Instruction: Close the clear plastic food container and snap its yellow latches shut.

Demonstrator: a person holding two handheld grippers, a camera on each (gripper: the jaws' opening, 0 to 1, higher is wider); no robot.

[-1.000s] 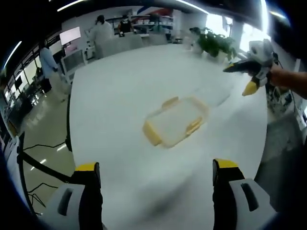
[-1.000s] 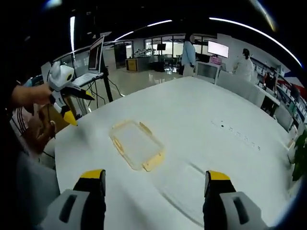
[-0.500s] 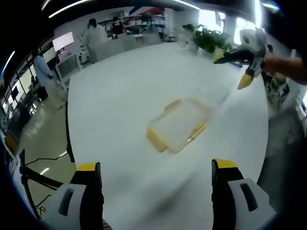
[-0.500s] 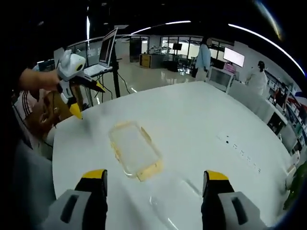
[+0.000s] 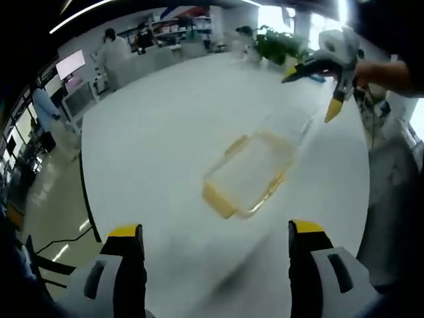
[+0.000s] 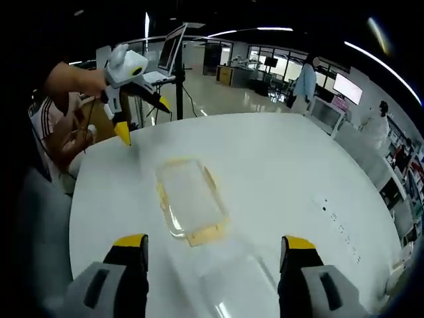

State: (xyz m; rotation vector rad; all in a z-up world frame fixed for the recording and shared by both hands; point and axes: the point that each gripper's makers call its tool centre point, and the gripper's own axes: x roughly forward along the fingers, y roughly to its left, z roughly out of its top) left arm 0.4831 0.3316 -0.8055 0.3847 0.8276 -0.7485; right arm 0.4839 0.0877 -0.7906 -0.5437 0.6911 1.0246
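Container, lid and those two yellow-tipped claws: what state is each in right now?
Container: open, uncovered, latches unsnapped, flat on the white table.
Lid: off, lying beside the container.
Left gripper: jaws open, empty.
Right gripper: jaws open, empty.

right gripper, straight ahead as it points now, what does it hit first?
Probably the clear lid lying flat on the white table between the right gripper's open jaws; the yellow-latched container sits just past it. Depth is unclear.

Clear glossy plastic container [image 5: 250,173] (yellow latches) on smooth white table [image 5: 159,132].
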